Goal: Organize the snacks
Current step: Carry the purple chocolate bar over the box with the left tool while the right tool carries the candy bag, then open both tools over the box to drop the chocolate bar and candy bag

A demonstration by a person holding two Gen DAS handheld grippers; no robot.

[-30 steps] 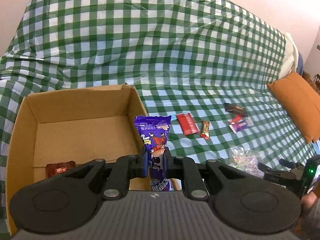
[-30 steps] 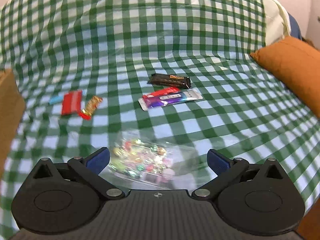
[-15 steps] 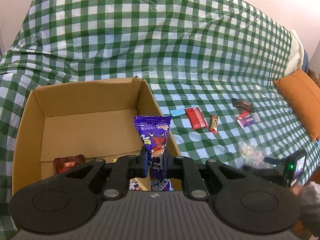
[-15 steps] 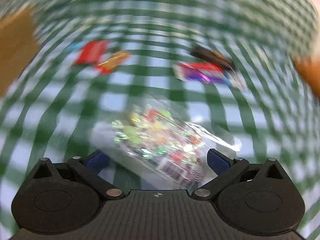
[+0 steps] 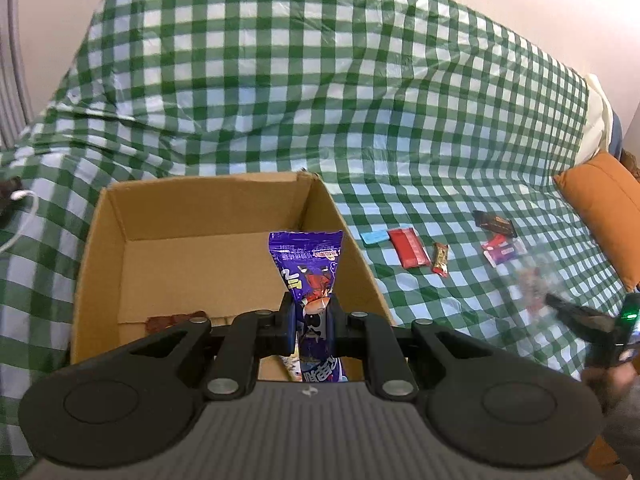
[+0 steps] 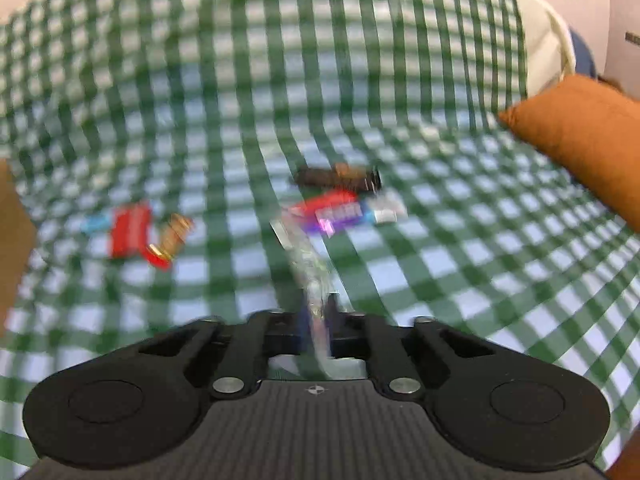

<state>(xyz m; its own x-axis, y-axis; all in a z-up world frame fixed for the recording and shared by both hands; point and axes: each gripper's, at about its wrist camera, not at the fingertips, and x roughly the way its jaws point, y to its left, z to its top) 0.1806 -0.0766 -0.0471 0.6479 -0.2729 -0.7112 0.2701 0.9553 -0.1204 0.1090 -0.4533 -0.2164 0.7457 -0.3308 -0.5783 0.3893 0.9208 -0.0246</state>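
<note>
The left gripper (image 5: 311,322) is clamped on a purple snack packet (image 5: 307,268); its two fingers (image 5: 289,326) sit close together and pinch the wrapper near its middle, so the wide sealed end sticks up above them and the rest hangs below. The packet is held over the open cardboard box (image 5: 100,248), close to the box's right wall. A small reddish-brown snack (image 5: 174,320) lies on the box floor near the front.

The right gripper (image 6: 318,330) has just been closing, and its jaws are now drawn right together on a clear bag of sweets (image 6: 306,264), which is squeezed into a thin strip between them and rises up from the grip. This view is blurred, so the bag's contents cannot be made out. From the left camera the same gripper (image 5: 560,304) shows at the right edge, smeared, with the bag a hazy patch above it.

On the green checked cloth (image 5: 320,100), well apart from both grippers, lie the loose snacks: a small blue packet (image 5: 375,237) just beside a red wrapper (image 5: 409,247), a small gold and red bar (image 5: 440,259), a dark bar (image 5: 494,223) and a purple and red packet (image 5: 500,249). An orange cushion (image 5: 604,216) rests at the right.
</note>
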